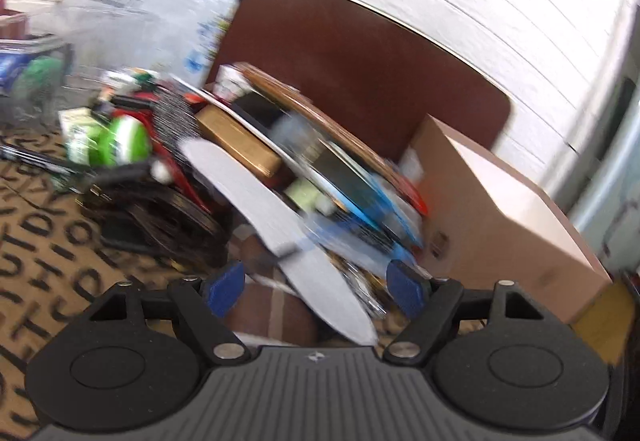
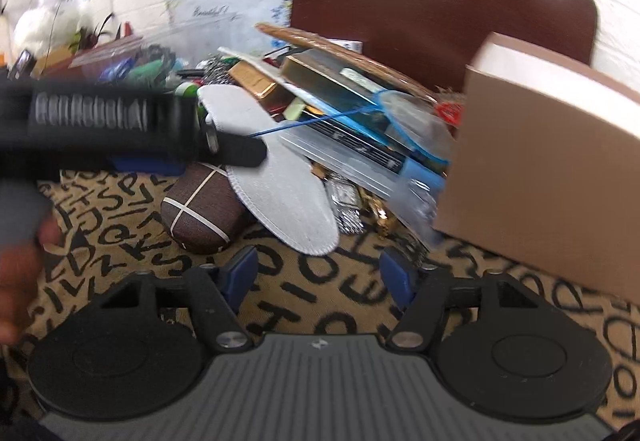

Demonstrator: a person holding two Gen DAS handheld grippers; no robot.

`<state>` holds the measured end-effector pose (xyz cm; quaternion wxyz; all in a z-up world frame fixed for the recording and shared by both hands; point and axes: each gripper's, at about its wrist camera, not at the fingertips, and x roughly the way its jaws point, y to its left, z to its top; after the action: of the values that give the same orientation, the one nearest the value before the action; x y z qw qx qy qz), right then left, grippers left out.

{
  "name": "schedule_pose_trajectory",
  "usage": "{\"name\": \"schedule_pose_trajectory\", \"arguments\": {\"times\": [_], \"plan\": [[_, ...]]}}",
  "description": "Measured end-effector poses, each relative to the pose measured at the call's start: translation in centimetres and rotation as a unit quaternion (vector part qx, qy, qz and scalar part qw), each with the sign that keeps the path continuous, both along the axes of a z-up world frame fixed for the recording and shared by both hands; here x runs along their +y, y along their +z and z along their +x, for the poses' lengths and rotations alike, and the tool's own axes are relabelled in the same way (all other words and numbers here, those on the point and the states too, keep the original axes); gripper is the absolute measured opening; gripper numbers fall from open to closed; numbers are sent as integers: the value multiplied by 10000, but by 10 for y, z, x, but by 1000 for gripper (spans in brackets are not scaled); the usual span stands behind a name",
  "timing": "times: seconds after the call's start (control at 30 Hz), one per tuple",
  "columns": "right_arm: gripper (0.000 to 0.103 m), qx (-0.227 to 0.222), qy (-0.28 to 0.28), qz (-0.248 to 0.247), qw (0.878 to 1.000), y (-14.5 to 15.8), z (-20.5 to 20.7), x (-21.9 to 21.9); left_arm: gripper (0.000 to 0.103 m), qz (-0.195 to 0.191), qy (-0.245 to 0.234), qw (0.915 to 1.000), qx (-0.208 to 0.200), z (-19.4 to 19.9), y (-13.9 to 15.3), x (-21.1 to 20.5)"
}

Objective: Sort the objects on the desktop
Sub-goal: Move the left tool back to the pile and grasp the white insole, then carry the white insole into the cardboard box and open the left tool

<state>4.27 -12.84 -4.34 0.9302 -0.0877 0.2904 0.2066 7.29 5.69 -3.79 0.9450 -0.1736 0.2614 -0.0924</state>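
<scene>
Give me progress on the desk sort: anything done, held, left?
Done: nothing visibly sorted; the pile of books and boxes is jumbled. In hand: nothing. The left gripper and right gripper are open and empty, the left close to the grey oval felt insole. Left: the insole, brown striped pouch, green bottle, the pile.

White lettering on the black left gripper (image 2: 132, 137) body reads roughly "GenRobot.AI", blurred. The tablecloth (image 2: 320, 305) under the right gripper (image 2: 318, 277) carries scattered black letters.
</scene>
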Motion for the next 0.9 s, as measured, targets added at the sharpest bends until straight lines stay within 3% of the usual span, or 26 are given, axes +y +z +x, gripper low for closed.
{"name": "schedule_pose_trajectory", "arguments": {"times": [0.13,0.37,0.43,0.5,0.73,0.9], "plan": [[59,-137,168,-273,9994,-4,7,16,77,-109,306,9995,-6,28,3,19],[48,-419,405,-827,9949,-12,17,40,59,-416,455,9979,214,72,-1,32],[43,-466,443,-925,9936,-14,20,45,49,-456,437,9975,306,80,-1,31],[34,-468,460,-999,9928,-15,23,48,19,-498,369,9969,492,86,-4,31],[11,-655,577,-1028,9909,-4,6,44,10,-625,373,9962,472,66,-1,36],[7,-845,857,-913,9885,14,-19,43,9,-633,530,9959,372,37,9,44]]}}
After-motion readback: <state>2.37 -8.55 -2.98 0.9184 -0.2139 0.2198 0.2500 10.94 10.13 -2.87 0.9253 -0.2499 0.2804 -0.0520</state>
